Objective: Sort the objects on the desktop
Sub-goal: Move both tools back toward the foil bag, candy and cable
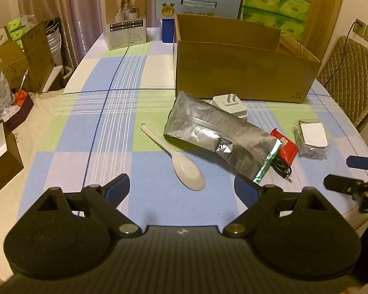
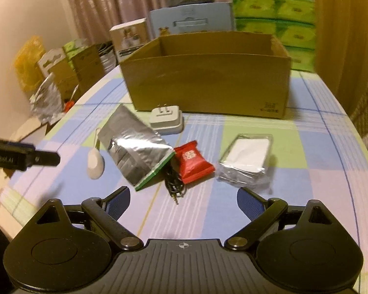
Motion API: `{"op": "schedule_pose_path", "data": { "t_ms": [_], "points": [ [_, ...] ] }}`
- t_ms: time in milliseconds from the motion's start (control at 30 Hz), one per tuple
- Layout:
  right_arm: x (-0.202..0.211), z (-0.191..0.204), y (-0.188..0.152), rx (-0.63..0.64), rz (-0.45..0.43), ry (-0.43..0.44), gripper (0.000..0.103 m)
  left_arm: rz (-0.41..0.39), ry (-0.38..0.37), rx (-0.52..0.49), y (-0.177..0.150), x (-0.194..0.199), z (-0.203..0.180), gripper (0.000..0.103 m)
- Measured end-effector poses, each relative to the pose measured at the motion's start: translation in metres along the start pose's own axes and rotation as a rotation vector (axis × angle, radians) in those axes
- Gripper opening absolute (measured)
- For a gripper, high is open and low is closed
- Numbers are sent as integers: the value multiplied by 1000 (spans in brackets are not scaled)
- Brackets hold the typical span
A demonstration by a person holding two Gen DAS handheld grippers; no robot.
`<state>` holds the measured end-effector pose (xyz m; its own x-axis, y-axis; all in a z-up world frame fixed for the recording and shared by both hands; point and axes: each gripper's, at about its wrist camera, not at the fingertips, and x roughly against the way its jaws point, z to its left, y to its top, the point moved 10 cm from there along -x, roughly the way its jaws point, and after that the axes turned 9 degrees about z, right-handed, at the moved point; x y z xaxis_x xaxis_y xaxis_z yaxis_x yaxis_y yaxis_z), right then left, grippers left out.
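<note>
An open cardboard box (image 1: 240,73) (image 2: 208,83) stands at the back of the checked tablecloth. In front of it lie a white plug adapter (image 1: 230,105) (image 2: 166,120), a silver foil bag (image 1: 218,134) (image 2: 135,147), a white spoon (image 1: 181,164) (image 2: 95,164), a red snack packet (image 1: 285,148) (image 2: 192,161), a coiled black audio cable (image 1: 282,167) (image 2: 174,186) and a clear-wrapped white pack (image 1: 312,139) (image 2: 247,159). My left gripper (image 1: 184,191) is open, just short of the spoon. My right gripper (image 2: 184,201) is open, just short of the cable.
A white product box (image 1: 124,19), a blue box (image 1: 198,2) and green tissue packs (image 1: 274,7) stand behind the cardboard box. Cartons and bags crowd the left side (image 1: 24,58). A padded chair (image 1: 348,78) stands at the right.
</note>
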<state>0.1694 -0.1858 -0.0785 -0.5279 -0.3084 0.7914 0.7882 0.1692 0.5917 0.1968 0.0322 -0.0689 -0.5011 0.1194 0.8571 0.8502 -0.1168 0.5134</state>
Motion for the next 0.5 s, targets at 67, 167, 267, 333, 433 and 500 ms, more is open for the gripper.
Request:
{"op": "schedule_pose_path", "data": {
  "t_ms": [67, 167, 267, 333, 433, 500],
  "points": [
    [-8, 4, -2, 34, 12, 6, 81, 5, 3, -6, 0, -4, -1, 89],
    [-20, 5, -5, 61, 28, 1, 73, 8, 8, -29, 2, -9, -3, 89],
    [-31, 3, -5, 53, 38, 11, 69, 10, 4, -47, 5, -17, -6, 89],
    [-37, 3, -4, 52, 41, 20, 67, 13, 2, -52, 8, -24, -7, 88],
    [-45, 4, -2, 60, 48, 26, 64, 26, -3, -56, 10, -36, -7, 84],
    [-52, 4, -2, 63, 58, 29, 61, 32, 1, -57, 11, -45, -7, 81]
  ]
}}
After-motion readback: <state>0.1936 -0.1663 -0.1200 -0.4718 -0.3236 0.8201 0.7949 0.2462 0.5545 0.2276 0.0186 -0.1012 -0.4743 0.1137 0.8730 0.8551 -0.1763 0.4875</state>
